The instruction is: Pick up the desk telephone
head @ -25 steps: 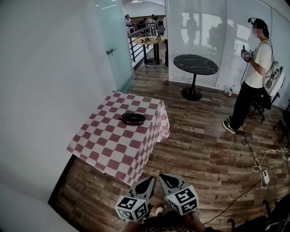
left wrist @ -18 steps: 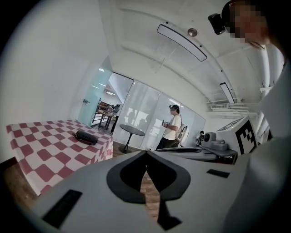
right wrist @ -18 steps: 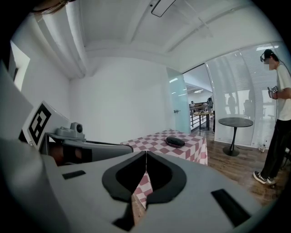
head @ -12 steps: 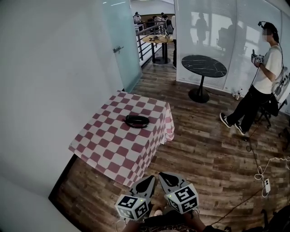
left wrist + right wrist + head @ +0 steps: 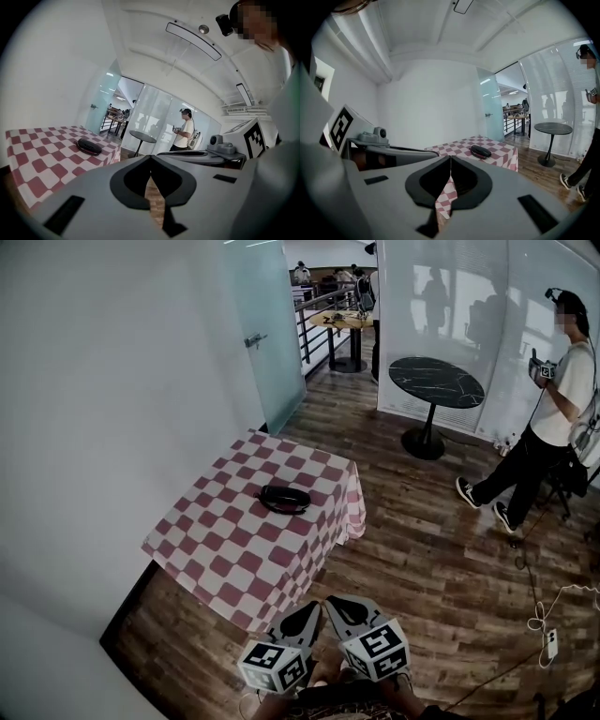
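The desk telephone lies flat on the checkered tablecloth, roughly central on the table and somewhat nearer its right edge. Nothing touches it.

**Task status**
- Done: nothing that the views show. The telephone is not gripped and not lifted.
- Left to do, as judged: close the distance to the table, open at least one gripper, place its jaws around the telephone body, close them and raise it.

**Gripper state**
- Left gripper: jaws together, tips meeting, nothing between them. Only wood floor shows through the slit below the tips.
- Right gripper: jaws together, nothing between them. The cloth seen through its slit is far behind, not held.
- Both grippers sit side by side at the near edge of the head view, close to the operator's body, well apart from the telephone. The near corner of the table lies between them and the target.

**Orientation of the telephone**
- The body is a low, dark, elongated oval.
- Its long axis runs left to right across the table, with the left end slightly farther than the right end.
- Front and back cannot be told apart at this range, so no facing direction can be stated.

**Surroundings**
- A white wall borders the table on the left.
- A round black table and a second person stand far right, clear of the approach path.
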Tool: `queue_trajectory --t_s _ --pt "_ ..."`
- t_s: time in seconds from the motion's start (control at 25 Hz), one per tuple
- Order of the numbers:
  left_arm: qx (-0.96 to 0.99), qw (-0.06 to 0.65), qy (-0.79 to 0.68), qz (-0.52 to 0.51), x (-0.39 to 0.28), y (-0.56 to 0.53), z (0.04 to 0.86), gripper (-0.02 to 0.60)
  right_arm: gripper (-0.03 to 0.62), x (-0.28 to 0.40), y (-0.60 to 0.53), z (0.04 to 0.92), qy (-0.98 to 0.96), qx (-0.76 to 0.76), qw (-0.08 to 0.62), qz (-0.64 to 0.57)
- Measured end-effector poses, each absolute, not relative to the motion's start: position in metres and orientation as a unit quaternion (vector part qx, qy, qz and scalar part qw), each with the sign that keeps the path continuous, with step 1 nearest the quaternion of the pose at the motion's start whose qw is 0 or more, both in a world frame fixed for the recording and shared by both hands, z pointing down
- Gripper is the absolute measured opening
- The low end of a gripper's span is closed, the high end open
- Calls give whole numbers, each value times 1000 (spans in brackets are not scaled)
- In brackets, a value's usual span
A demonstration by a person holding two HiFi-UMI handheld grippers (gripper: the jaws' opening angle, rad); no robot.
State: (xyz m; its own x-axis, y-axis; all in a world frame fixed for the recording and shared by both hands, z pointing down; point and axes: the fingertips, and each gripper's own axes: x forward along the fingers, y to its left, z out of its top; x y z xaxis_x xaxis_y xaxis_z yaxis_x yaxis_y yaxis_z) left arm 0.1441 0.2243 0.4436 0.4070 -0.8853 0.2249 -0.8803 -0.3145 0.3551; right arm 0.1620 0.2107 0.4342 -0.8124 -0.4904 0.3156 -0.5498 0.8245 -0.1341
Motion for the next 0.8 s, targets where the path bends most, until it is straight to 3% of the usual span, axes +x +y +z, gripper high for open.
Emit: queue_trajectory --t_s 0.8 --pt "791 207 -576 -9 164 178 448 9 20 186 161 440 -955 240 146 96"
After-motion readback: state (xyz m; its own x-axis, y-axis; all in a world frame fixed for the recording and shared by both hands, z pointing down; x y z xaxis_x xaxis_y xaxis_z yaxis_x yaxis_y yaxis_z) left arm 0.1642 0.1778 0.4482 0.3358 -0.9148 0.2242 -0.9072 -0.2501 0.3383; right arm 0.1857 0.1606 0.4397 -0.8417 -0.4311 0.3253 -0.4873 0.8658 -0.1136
